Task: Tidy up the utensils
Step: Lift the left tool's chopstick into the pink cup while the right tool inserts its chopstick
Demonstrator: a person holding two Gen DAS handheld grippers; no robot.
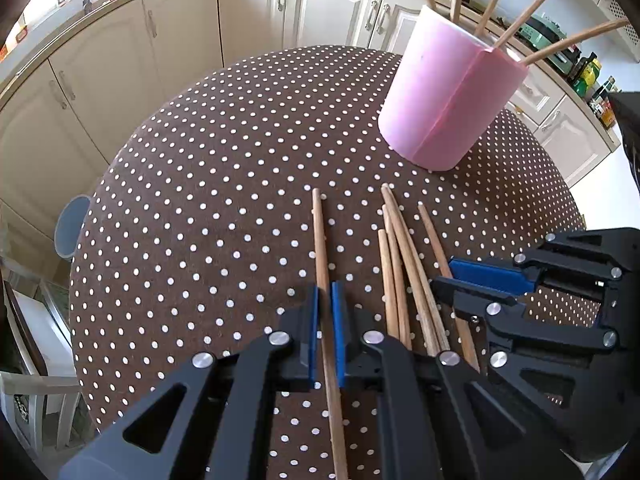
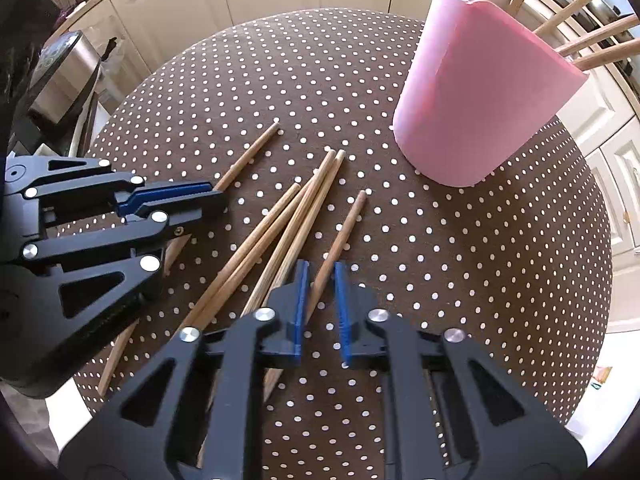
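Wooden chopsticks lie loose on the dotted table (image 1: 224, 168); more stand in the pink holder (image 1: 448, 96), far right. Left claw (image 1: 325, 332) is clamped on one stick (image 1: 320, 240); right claw (image 2: 320, 304) pinches another (image 2: 344, 232) (contact looks partial). Pick-up step; next, lift and tip both into the holder.

Hidden and cut-off parts

The upper ends of the chopsticks in the pink holder (image 1: 448, 92) leave the frame; the near chopstick (image 1: 326, 320) end passes under the left gripper (image 1: 325, 332).

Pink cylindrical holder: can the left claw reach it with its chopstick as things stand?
Probably yes: the left claw grips one wooden chopstick, and only bare dotted tablecloth lies before the pink cylindrical holder.
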